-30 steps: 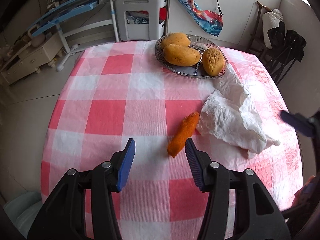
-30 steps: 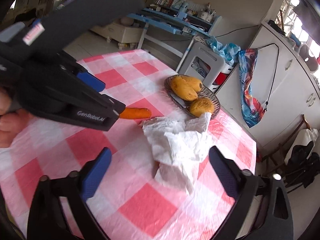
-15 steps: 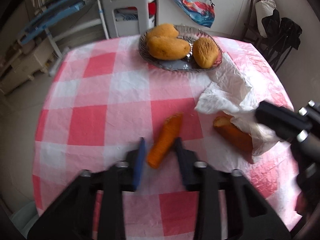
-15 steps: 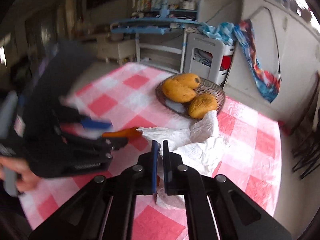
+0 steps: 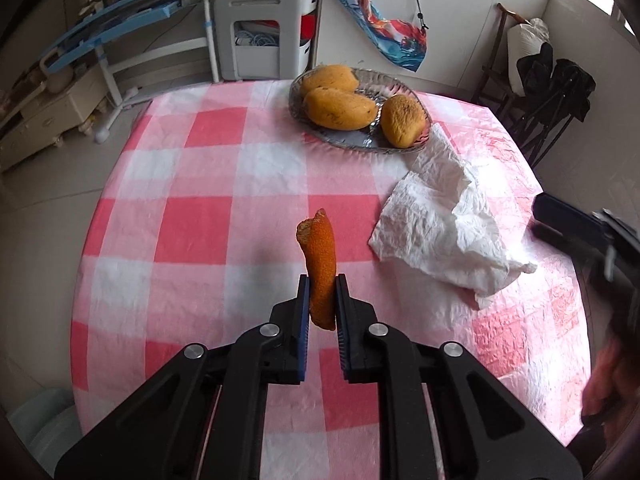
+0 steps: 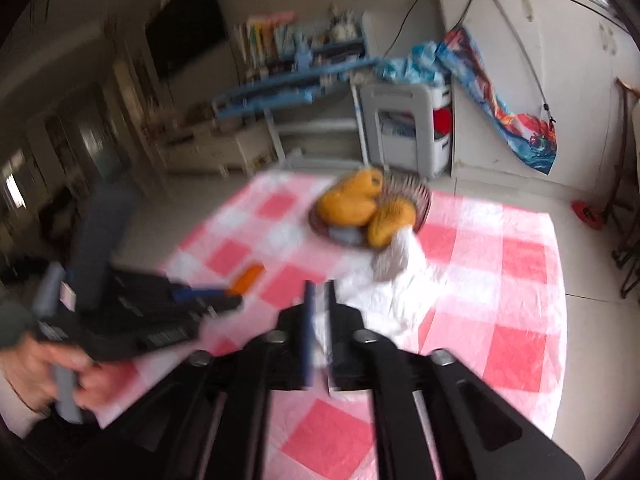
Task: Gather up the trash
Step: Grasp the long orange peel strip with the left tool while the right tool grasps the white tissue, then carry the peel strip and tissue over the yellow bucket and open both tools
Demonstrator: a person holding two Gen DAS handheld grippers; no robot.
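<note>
No writing I can read. My left tongs (image 5: 322, 294) clamp one orange peel (image 5: 320, 264); my right tongs' (image 6: 319, 292) state I cannot tell; three mangoes (image 5: 340, 108) sit dished.

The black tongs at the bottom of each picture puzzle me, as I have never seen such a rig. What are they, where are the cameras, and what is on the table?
They are hand-held two-finger grippers, one in each of a person's hands; there is no robot. Each carries a wide-angle camera looking along its fingers. On the pink checked tablecloth lie a crumpled white tissue and a dish of three mangoes. The left gripper has just closed on an orange peel. The right gripper, blurred, has just been opening and seems to grip nothing.
</note>
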